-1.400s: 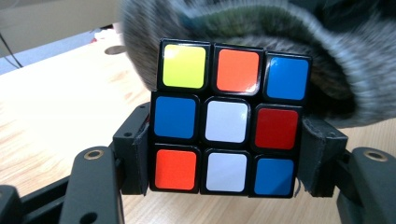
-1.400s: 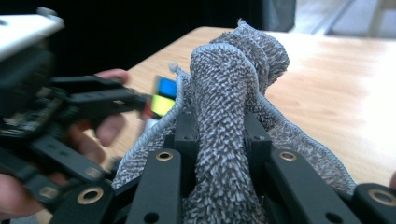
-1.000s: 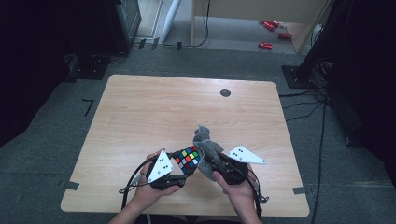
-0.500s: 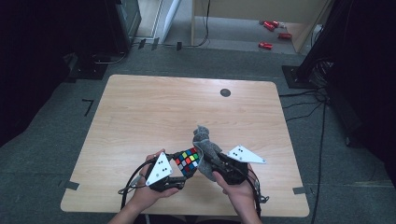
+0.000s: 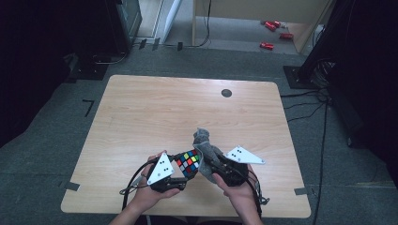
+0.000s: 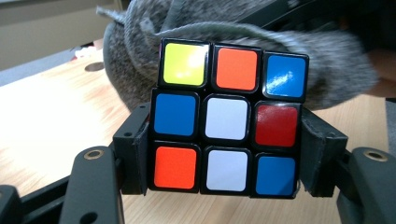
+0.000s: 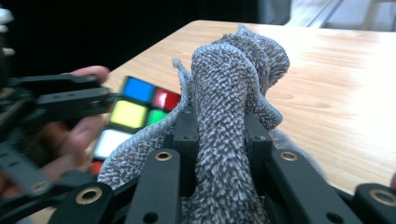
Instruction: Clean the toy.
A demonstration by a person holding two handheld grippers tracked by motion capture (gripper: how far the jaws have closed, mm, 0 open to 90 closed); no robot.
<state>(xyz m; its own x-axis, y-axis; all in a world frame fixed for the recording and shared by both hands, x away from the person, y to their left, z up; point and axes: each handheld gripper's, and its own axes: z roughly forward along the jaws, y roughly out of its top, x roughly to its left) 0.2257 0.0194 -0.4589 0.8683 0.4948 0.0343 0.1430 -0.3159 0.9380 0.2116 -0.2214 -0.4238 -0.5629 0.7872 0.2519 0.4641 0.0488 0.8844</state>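
Nothing shifted vs the earlier frames: both hands stay put near the table point(image 5: 141, 108) front edge. We see the left gripper point(image 6: 224, 154) pinching the puzzle cube point(image 6: 229, 116), jaws pressed on its lower side faces, cube sitting btwn the fingers. Right gripper point(image 7: 219, 135) is clamped on a bunched grey cloth point(image 7: 229, 93), which sticks up past the fingertips and drapes against the cube's far side.
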